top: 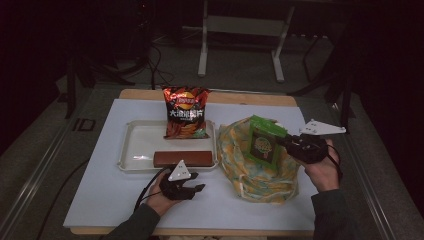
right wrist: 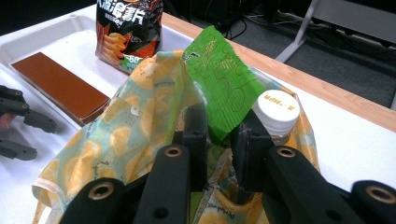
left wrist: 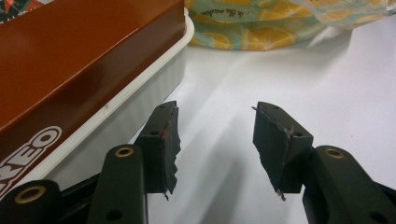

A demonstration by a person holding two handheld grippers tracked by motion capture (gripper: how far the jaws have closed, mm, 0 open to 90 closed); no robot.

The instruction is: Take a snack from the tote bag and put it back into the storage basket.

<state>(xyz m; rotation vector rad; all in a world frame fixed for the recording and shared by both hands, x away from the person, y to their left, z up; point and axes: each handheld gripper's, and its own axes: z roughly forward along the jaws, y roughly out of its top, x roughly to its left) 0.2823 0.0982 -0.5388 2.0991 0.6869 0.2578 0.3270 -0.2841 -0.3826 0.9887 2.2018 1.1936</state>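
Observation:
A cloth bag printed with orange slices (top: 240,165) lies on the right of the white table. My right gripper (top: 283,142) is shut on a green snack packet (top: 264,142) held upright over the bag's mouth. In the right gripper view the jaws (right wrist: 219,128) pinch the packet (right wrist: 219,79) at its lower edge, beside a bottle with a white cap (right wrist: 275,108) standing in the bag (right wrist: 126,135). My left gripper (top: 197,181) rests open just in front of the white tray (top: 131,150); its jaws (left wrist: 215,140) hold nothing.
The tray holds a long brown biscuit box (top: 182,158) along its front rim and a red and black chip bag (top: 186,112) leaning at its back. Bare white tabletop lies left of the tray and along the front edge.

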